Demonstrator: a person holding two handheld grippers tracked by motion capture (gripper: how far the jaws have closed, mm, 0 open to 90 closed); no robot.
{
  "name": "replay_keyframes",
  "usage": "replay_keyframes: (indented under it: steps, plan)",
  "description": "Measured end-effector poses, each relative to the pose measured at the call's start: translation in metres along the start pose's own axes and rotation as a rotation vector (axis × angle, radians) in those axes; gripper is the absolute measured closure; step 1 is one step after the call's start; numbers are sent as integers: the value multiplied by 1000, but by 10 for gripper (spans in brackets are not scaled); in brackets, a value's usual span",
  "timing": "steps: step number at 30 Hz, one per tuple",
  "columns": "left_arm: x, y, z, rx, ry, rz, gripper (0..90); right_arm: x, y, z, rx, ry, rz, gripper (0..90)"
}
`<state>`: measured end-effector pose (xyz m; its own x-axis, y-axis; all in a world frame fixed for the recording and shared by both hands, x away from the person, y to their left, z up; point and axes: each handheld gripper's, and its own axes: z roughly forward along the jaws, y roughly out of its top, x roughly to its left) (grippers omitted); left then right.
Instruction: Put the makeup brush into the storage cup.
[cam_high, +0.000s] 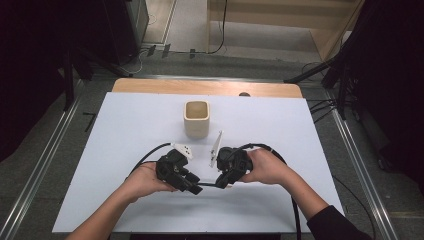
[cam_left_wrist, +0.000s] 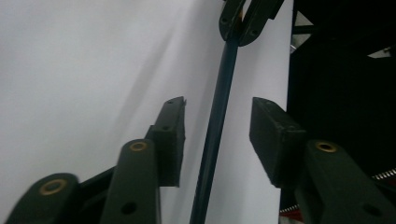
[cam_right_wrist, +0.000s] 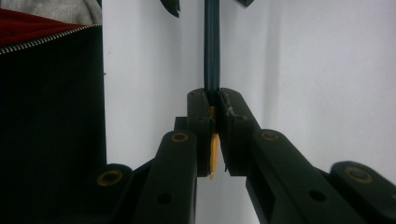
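A white rectangular table top (cam_high: 125, 150) carries 1 beige square-mouthed cup (cam_high: 196, 119), standing upright near its far edge.

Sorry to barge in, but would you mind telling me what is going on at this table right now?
A person at a white table holds a two-jaw gripper in each hand. The right gripper is shut on a dark blue pencil near its yellow sharpened end. The pencil's shaft runs across to the left gripper, passing between its open jaws, which have not closed on it. A beige square cup stands upright farther back on the table, apart from both grippers.
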<state>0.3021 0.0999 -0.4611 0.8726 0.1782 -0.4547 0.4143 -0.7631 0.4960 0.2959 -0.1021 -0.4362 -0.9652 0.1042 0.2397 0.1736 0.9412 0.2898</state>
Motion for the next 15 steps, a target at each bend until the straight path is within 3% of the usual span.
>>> replay_keyframes:
  steps: [5, 15]
  plan:
    - [1, 1, 5, 23, -66, -34, 685, 3, 2, 2, -7, 4, -21, 847]
    - [2, 1, 7, 45, -95, -50, 795, 5, 5, 5, -2, 32, -44, 847]
